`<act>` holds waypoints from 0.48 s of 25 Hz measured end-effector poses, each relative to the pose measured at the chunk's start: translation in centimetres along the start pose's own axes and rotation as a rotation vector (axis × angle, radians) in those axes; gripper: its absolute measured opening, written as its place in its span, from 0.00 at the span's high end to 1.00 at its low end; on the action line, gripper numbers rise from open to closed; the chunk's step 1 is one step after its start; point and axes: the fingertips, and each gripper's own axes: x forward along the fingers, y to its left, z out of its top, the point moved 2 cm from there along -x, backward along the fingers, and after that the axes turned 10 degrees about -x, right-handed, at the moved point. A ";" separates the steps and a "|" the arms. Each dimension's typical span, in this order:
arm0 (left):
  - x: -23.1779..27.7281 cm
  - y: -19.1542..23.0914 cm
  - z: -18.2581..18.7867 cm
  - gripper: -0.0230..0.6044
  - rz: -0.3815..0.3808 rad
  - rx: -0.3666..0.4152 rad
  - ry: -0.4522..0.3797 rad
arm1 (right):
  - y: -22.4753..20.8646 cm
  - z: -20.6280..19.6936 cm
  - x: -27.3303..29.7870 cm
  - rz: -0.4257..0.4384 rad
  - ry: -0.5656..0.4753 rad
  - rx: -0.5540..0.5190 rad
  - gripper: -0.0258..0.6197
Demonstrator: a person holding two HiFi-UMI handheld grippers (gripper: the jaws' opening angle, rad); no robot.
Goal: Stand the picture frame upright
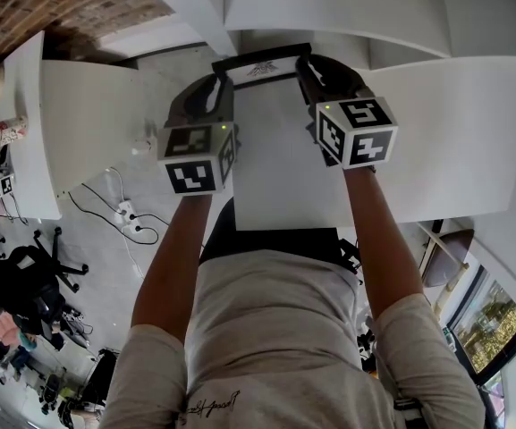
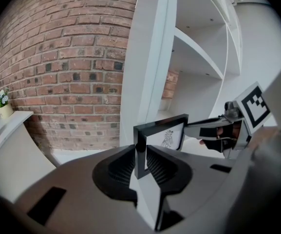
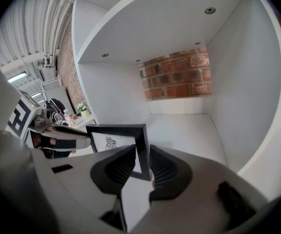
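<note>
picture frame (image 1: 259, 65): far end of the white shelf (image 1: 275, 181) | my left gripper (image 1: 221, 82): jaws at its left end | my right gripper (image 1: 304, 68): jaws at its right end

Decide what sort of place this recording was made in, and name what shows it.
Probably an office or studio: white shelving beside a brick wall, with office chairs and cables on the floor below.
</note>
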 end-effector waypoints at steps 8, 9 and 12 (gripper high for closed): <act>-0.1 -0.4 0.1 0.78 -0.003 0.005 -0.006 | 0.2 -0.4 -0.2 0.019 0.014 -0.008 0.79; -0.2 -0.5 0.0 0.78 -0.003 0.005 -0.007 | 0.2 -0.4 -0.2 0.020 0.014 -0.008 0.79; -0.4 -0.5 0.0 0.78 -0.002 0.003 -0.007 | 0.2 -0.3 -0.6 0.022 0.014 -0.011 0.79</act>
